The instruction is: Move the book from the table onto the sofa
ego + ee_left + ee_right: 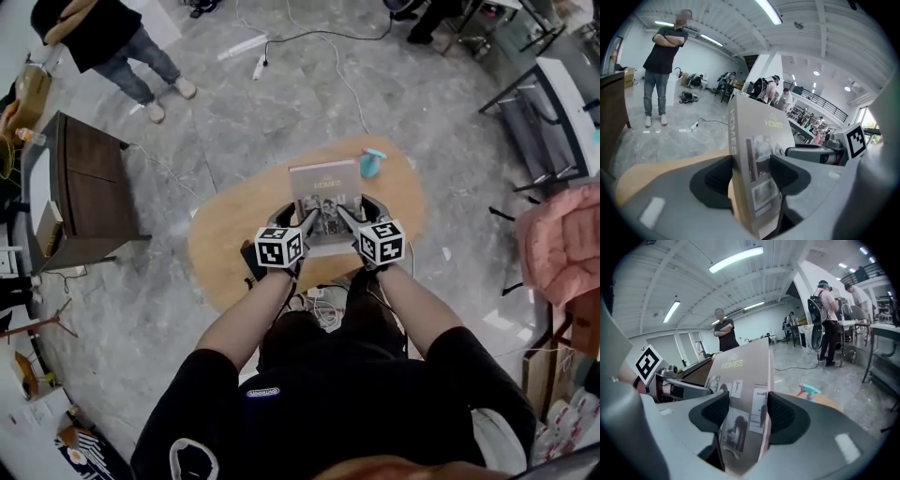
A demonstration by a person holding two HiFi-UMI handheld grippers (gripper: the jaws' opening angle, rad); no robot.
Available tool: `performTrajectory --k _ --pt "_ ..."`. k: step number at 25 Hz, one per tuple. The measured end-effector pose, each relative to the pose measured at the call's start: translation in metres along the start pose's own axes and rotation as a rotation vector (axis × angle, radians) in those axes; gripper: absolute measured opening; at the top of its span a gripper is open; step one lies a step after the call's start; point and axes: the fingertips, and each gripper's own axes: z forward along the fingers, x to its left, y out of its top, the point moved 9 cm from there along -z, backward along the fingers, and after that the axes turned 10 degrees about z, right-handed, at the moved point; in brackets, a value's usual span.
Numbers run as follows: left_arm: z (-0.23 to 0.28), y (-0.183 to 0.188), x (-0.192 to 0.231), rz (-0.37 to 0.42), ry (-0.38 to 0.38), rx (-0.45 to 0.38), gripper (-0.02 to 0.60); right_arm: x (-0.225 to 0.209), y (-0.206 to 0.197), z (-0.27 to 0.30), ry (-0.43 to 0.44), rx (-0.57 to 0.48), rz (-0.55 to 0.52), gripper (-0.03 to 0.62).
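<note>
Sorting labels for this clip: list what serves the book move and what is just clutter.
Job: book, left tongs and right tongs clamped on it, table.
Lying about: teal spray bottle, dark wooden cabinet, power strip.

L gripper [309,221], R gripper [345,216], jaws clamping book [325,183]

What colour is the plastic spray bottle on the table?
The bottle is teal; head view shows it best.

Matt paper covers the book [325,202]; the surface [217,246] is smooth pale wood. The left hand-held gripper [751,174] and right hand-held gripper [747,414] are matt grey plastic, pads [782,414] black and ribbed.
</note>
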Motion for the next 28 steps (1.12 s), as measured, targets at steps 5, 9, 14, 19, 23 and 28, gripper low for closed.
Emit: performTrajectory --k 5,9,14,19,23,28 --pt "-0.041 0.042 -0.015 0.091 -0.050 -0.086 0.247 0.038 0.028 -0.041 -0.042 -0.123 -0.007 0.276" --pt "-0.062 0.066 -0.029 0.152 -0.100 -0.139 0.241 0.058 0.045 -0.073 -0.090 -0.199 -0.041 0.277" --pt "-0.084 0.084 -0.048 0.193 -0.157 -0.184 0.241 0.079 0.055 -0.109 -0.146 -0.265 -0.063 0.276" --pt "-0.104 0.108 -0.080 0.260 -0.238 -0.211 0.241 0.096 0.064 -0.158 -0.216 -0.338 -0.049 0.275" --pt "-0.095 0.129 -0.120 0.317 -0.306 -0.230 0.241 0.082 0.072 -0.201 -0.274 -0.396 -0.046 0.275" --pt "-0.064 0.139 -0.187 0.381 -0.396 -0.237 0.241 0.042 0.065 -0.259 -0.358 -0.466 -0.013 0.275"
